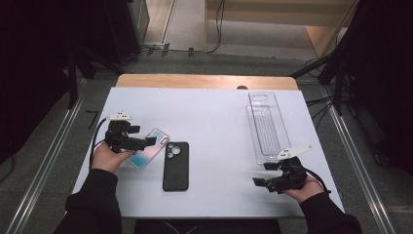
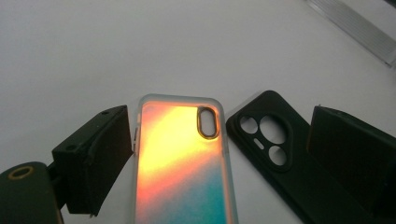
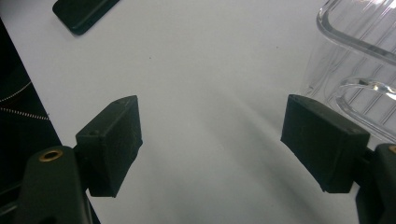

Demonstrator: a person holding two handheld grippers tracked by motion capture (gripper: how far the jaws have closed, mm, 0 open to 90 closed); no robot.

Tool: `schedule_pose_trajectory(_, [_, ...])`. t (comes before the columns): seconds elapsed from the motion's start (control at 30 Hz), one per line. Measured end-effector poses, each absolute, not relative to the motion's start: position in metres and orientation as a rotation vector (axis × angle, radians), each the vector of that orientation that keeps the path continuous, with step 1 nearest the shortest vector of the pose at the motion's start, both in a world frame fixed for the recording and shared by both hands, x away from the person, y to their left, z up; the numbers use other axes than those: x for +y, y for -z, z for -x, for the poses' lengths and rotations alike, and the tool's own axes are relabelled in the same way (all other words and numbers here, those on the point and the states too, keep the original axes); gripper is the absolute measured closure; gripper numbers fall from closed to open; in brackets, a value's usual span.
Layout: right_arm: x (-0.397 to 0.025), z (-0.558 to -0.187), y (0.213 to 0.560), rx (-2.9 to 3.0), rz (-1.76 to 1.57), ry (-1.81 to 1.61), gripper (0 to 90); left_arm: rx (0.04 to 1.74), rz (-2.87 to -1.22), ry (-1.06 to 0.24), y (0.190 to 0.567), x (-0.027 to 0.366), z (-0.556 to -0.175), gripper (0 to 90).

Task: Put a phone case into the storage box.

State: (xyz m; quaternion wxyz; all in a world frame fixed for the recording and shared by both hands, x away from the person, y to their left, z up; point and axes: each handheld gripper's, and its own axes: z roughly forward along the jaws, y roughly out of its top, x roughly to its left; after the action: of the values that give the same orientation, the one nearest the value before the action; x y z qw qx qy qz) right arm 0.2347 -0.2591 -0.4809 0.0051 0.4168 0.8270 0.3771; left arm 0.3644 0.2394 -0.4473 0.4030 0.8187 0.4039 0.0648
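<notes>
While our left tool (image 1: 146,142) hangs over the near-left part of the white table (image 1: 214,112), its jaws stand wide apart and grip nothing, with the iridescent phone case (image 1: 147,154) lying between them. In the left gripper view (image 2: 219,149) the case (image 2: 180,163) sits flat on the table, back side up. Its rim is frosted and translucent with rounded corners, and its back panel shades from pale yellow and orange near the top, through pink, to teal lower down. A dark-rimmed, pill-shaped camera opening sits in one top corner. The left jaw stands just beside the case's long edge; we cannot tell whether it touches.

Just beside this case, on its right, lies a black phone case (image 1: 176,165), matte, with a cluster of round camera holes (image 2: 266,135) at its upper end. The two cases lie close together, and we cannot tell whether their edges meet.

Our right tool (image 1: 259,182) is held low over the near-right part of the table, jaws wide apart and empty, with bare white surface between them in the right gripper view (image 3: 212,140). A clear plastic tray (image 1: 267,126), long and ribbed, lies on the right side of the table, its near end just beside that tool (image 3: 355,60).
</notes>
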Motion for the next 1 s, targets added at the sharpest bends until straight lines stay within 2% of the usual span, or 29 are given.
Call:
schedule_pose_trajectory(0.37, [-0.259,-0.235,0.481,2.59,-1.303,-1.178,18.6,1.022,-2.119,-0.204,0.453,0.235,-0.365,6.7])
schedule_pose_trajectory(1.0, [-0.259,-0.235,0.481,2.593,-1.293,-1.18,18.6,1.034,-2.195,-0.199,0.474,0.233,-0.366,6.8])
